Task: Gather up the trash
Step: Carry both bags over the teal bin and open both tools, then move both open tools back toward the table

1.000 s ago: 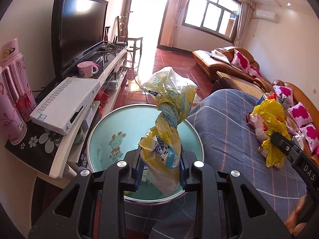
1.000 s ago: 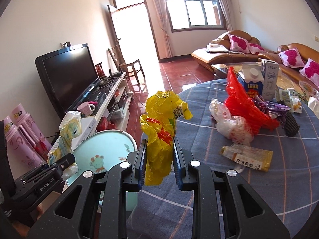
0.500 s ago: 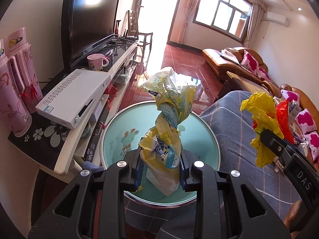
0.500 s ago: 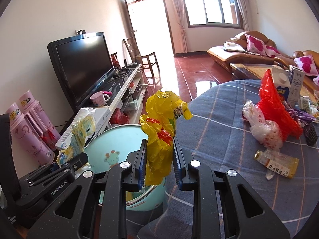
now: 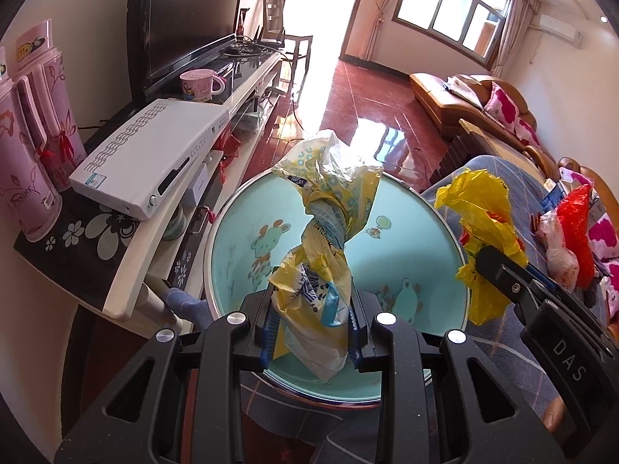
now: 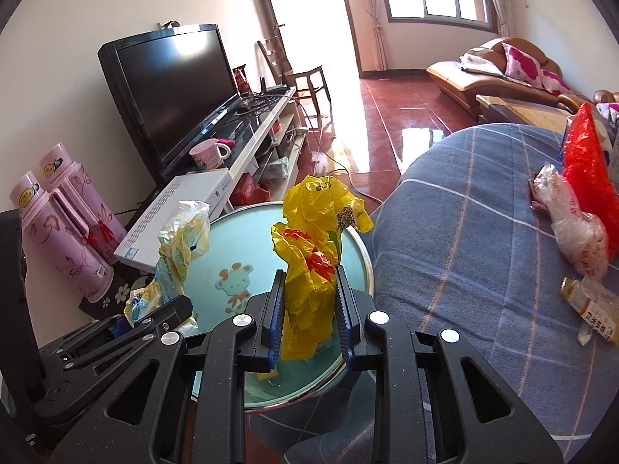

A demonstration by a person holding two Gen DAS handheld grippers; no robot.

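My left gripper (image 5: 312, 324) is shut on a crumpled yellow-and-white patterned plastic bag (image 5: 329, 216), held over a round turquoise bin (image 5: 410, 243) with cartoon animals inside. My right gripper (image 6: 307, 321) is shut on a crumpled yellow plastic bag (image 6: 313, 247) with red scraps in it, at the bin's (image 6: 232, 239) right rim. Each gripper shows in the other's view: the right one (image 5: 499, 270) with its yellow bag (image 5: 479, 208), the left one (image 6: 162, 313) with its patterned bag (image 6: 182, 239).
A table under a blue checked cloth (image 6: 464, 232) carries a red bag (image 6: 584, 166), a clear bag (image 6: 568, 216) and a wrapper (image 6: 592, 305). A TV stand (image 5: 185, 193) to the left holds a white box (image 5: 154, 150), pink flasks (image 5: 35, 135), a mug (image 5: 199, 85) and a TV (image 6: 174, 85).
Both grippers have moved left and closer to the bin with their bags. The bin now fills more of both views and the right gripper's yellow bag hangs at its rim.
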